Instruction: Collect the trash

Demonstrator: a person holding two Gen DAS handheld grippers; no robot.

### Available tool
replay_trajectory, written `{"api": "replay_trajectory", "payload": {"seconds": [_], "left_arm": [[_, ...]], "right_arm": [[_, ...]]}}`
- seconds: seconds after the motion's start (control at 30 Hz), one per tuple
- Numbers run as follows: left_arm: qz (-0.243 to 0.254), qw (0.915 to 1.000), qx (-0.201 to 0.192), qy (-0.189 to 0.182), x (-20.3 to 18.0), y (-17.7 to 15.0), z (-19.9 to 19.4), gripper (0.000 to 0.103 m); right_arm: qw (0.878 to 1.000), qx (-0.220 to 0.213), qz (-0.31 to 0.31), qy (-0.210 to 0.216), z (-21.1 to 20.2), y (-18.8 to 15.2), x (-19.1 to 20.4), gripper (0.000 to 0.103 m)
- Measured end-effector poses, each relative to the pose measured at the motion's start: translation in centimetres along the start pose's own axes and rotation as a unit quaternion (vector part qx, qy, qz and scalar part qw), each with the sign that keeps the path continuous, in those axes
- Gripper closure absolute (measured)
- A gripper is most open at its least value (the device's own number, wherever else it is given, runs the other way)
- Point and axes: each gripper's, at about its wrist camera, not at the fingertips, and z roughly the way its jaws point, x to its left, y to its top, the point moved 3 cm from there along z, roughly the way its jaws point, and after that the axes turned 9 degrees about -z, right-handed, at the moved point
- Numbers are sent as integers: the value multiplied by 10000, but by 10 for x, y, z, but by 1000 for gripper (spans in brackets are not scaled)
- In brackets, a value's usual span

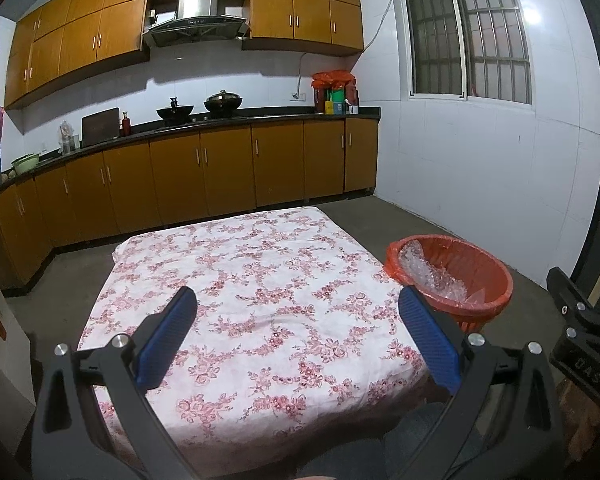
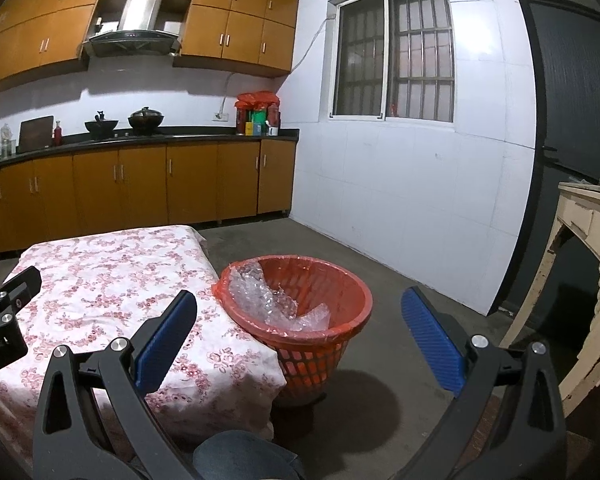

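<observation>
Table (image 1: 260, 280) under floral cloth, bare of trash. Red basket (image 2: 300, 320) stands on the floor touching its right corner, within easy drop reach; crumpled clear plastic (image 2: 268, 300) lies inside. Left tongs (image 1: 296, 308) and right tongs (image 2: 300, 308) both spread wide, holding nothing.

A low worktop (image 1: 260, 300) fills the lower middle of the left wrist view and the lower left of the right wrist view. A white cloth (image 2: 112, 280) with a pink flower print covers it and hangs over its edges; nothing else lies on the cloth. The grey concrete floor (image 2: 400, 280) runs around it. On the floor, touching the worktop's right corner, stands a red basket (image 2: 300, 320) lined with a red bag and holding crumpled clear plastic (image 2: 268, 300).
</observation>
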Motion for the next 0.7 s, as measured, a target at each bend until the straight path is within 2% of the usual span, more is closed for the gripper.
{"api": "replay_trajectory", "payload": {"seconds": [0.7], "left_arm": [[4, 10000, -40, 14, -1, -4, -5, 4]], "right_arm": [[10000, -16, 4, -15, -3, -1, -2, 2]]}}
